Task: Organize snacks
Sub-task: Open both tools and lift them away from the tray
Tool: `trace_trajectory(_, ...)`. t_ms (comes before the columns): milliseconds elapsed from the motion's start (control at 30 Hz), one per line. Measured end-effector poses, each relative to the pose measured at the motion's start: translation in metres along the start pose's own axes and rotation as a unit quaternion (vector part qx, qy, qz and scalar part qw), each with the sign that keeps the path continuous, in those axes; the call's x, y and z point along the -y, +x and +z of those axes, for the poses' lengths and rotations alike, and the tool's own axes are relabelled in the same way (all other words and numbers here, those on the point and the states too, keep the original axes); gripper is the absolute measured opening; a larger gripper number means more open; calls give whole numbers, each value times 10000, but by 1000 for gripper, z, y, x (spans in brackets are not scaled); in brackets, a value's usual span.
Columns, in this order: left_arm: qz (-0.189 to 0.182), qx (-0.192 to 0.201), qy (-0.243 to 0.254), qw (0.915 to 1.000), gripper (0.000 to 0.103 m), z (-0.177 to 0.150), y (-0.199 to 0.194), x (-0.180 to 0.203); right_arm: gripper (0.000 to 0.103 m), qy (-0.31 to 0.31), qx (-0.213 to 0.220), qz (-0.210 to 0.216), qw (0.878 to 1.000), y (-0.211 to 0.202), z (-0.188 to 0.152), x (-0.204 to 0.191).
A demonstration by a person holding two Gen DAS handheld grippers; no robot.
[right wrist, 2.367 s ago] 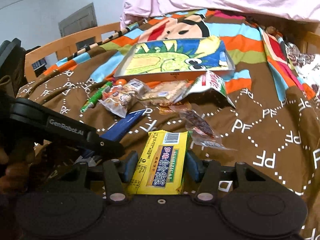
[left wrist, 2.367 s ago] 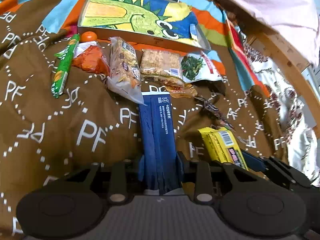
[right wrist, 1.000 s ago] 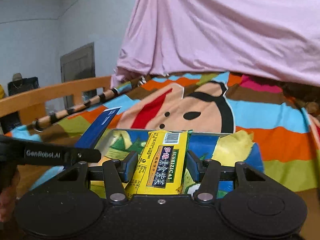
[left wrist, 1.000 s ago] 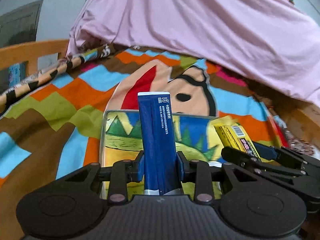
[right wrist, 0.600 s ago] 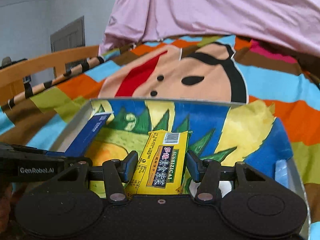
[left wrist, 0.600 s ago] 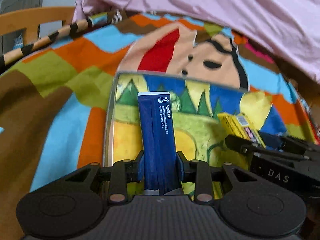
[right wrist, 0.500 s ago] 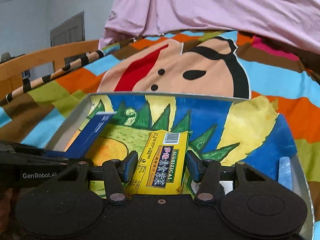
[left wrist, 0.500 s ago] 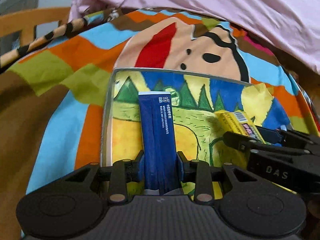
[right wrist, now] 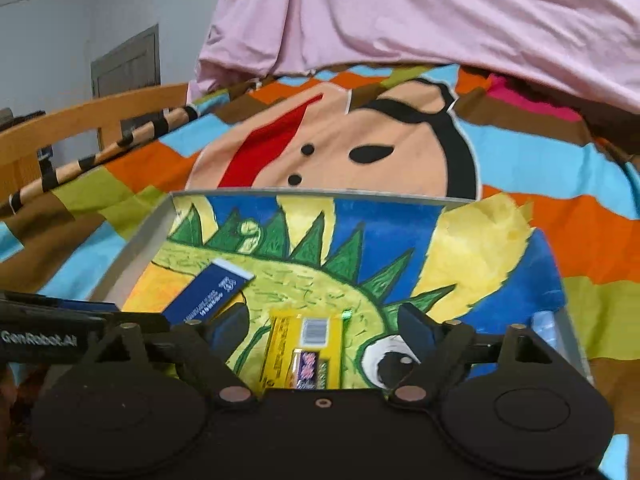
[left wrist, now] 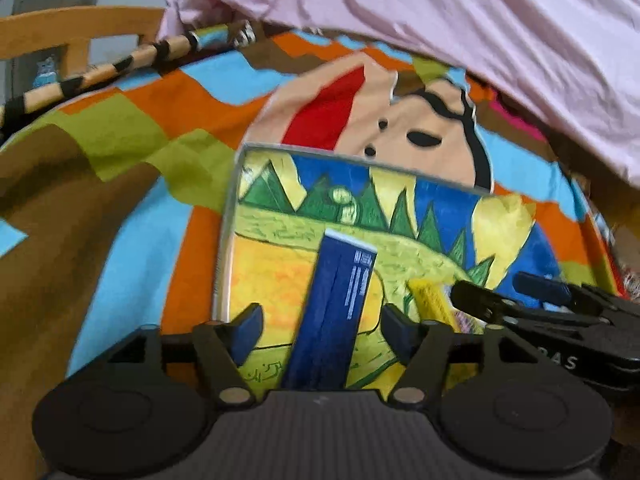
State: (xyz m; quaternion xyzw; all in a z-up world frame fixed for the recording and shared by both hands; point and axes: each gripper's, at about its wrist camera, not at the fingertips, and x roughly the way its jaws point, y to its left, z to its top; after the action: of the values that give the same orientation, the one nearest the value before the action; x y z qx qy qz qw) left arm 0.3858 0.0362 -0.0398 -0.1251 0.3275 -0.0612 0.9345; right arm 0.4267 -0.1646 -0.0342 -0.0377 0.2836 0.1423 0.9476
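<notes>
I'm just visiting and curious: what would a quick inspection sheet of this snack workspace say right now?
Surface: patterned bedspread on a bed.
Job's things: blue packet and yellow packet inside the dinosaur-painted tray.
Clutter: nothing seen.
Grippers: left gripper and right gripper jaws opening; each packet sits between them, pads clear of it.
Cables: nothing seen.
Surroundings: pink sheet, wooden bed rail, door.

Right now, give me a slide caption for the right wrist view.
Right gripper opening over a dinosaur-painted shallow box, releasing a yellow snack packet beside a dark blue snack box.
</notes>
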Motion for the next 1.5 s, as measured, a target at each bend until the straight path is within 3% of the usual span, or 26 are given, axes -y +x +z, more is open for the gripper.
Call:
trace_trajectory(133,-16,528,-158,9985,80,-4,-33,3,102,111,274,-1,9996,-31,6,7)
trace_trajectory(300,185,1266,-83,9917,97,-9,-82,16,102,222,679,63,9974,-79,6,15)
trace_trajectory(500,360,1819,187,9825,103,-14,-133,37,102,174,1157,34,9931,-131,2,14)
trace_trajectory(633,405,1944,224,9798,103,-25,-160,46,102,46,1566,-108,9876,-171,-6,11)
trace_trajectory(867,615,1963,469,9775,103,-57,-201,63,102,-56,1758,-18,9844,-229,-25,8)
trace_trajectory(1167,562,1767,653,9805,103,-104,-236,72,102,-107,1534,71,9881,-287,-67,5)
trace_trajectory(1500,417,1529,1013,9822,103,-154,-252,81,102,-267,1072,198,9937,-321,-116,-2)
